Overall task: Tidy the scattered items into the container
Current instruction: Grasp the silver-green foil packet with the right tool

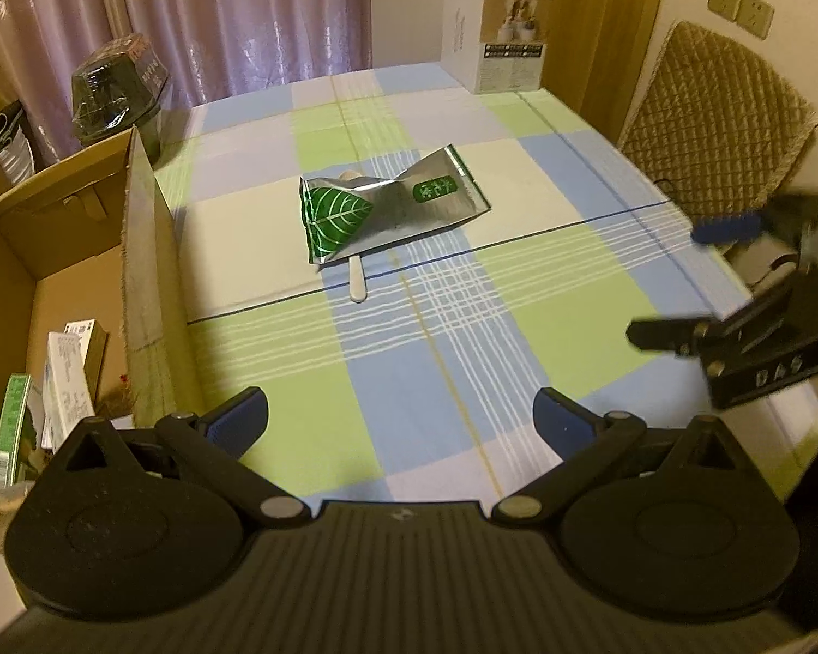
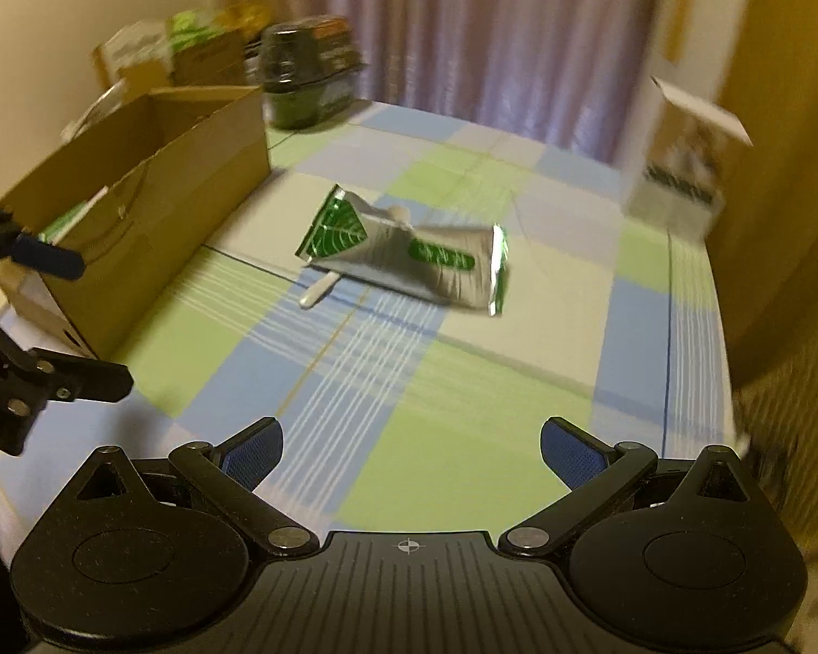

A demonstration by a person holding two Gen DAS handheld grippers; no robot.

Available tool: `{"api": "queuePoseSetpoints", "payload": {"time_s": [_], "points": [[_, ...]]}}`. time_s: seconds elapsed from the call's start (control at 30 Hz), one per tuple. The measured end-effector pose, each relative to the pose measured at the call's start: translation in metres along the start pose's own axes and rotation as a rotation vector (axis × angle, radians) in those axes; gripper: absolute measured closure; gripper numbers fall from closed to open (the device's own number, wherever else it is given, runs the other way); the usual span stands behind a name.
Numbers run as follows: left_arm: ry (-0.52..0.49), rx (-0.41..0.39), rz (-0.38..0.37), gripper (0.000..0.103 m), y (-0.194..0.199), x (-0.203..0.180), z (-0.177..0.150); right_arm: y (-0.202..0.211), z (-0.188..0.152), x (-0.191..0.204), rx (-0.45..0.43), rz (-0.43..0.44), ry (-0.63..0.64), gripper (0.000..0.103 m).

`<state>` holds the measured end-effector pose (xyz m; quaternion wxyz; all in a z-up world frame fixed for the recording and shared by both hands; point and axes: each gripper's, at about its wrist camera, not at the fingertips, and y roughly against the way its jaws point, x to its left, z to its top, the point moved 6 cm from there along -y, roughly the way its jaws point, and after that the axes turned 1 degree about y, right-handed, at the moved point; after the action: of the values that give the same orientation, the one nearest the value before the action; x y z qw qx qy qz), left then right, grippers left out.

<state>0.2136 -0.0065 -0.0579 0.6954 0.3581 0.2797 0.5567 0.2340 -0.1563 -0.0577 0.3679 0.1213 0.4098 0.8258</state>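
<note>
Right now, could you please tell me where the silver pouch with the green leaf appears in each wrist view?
Left wrist view: the silver pouch lies just above centre, on the checked cloth.
Right wrist view: the pouch lies at centre, slightly blurred.
Shared landmark: the cardboard box stands left of it in both.

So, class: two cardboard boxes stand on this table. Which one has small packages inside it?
The brown cardboard box at the table's left edge; small cartons stand inside it. The white box at the far edge shows no visible contents.
</note>
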Motion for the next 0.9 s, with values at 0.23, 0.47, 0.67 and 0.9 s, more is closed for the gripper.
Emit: {"api": "queuePoseSetpoints", "payload": {"time_s": [0.23,0.47,0.67,0.9], "points": [[-0.018,0.009,0.028,0.011,-0.047,0.001,0.018,-0.043,0.022,-0.002,-0.02,0.018,0.297,0.0],[-0.102,0.03,0.026,0.013,-0.091,-0.003,0.042,-0.089,0.034,-0.011,-0.029,0.015,0.538,0.0],[-0.124,0.049,0.056,0.028,-0.127,0.004,0.054,-0.127,0.044,-0.01,-0.032,0.029,0.753,0.0],[-0.114,0.07,0.073,0.028,-0.151,0.012,0.058,-0.165,0.054,-0.006,-0.015,0.047,0.884,0.0]]}}
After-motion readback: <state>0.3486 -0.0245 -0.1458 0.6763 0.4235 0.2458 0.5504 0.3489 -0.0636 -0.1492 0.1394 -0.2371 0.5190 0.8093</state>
